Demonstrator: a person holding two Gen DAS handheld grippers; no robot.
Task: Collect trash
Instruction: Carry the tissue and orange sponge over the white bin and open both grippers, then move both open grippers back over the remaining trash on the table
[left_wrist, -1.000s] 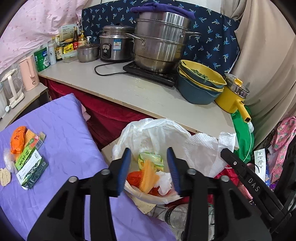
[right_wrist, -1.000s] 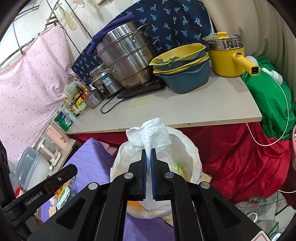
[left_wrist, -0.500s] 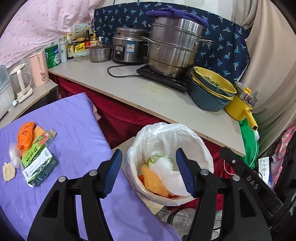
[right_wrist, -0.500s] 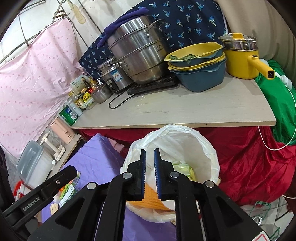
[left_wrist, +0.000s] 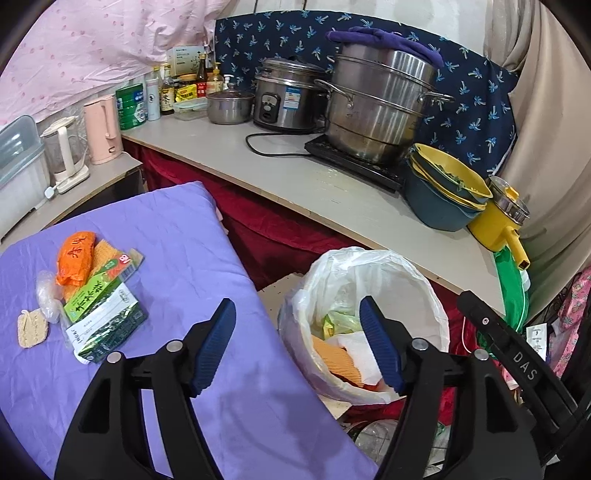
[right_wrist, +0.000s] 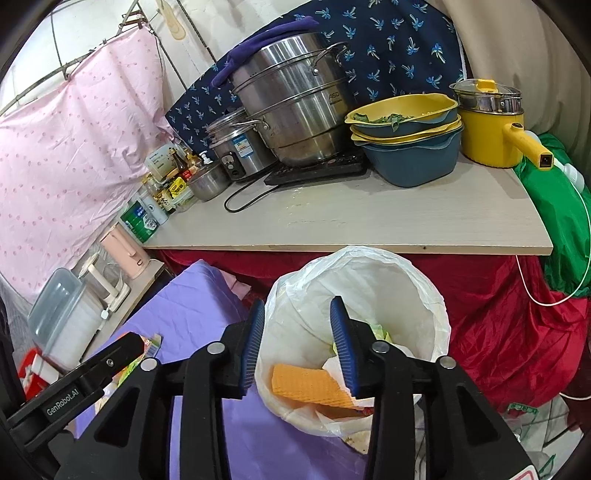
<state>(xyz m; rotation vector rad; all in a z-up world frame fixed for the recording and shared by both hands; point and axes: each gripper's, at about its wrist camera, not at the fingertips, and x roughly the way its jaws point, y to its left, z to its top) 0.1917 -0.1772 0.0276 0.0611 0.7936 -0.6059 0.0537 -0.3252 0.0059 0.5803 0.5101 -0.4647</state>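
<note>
left gripper (left_wrist: 297, 343) jaws opening wide, empty, over purple cloth (left_wrist: 177, 240) edge. right gripper (right_wrist: 297, 343) jaws opening, empty, above bin (right_wrist: 417, 284). remaining trash pile (left_wrist: 92, 291) on cloth, left.

We see two matching black plastic claws. The left claw (left_wrist: 297, 345) carries ribbed blue pads (left_wrist: 378, 347) on angular arms, each jointed with round silver screws. The right claw (right_wrist: 297, 345) is built alike. White lettering marks the side bars: "DAS" on one, "GenRobot.AI" on the other.
</note>
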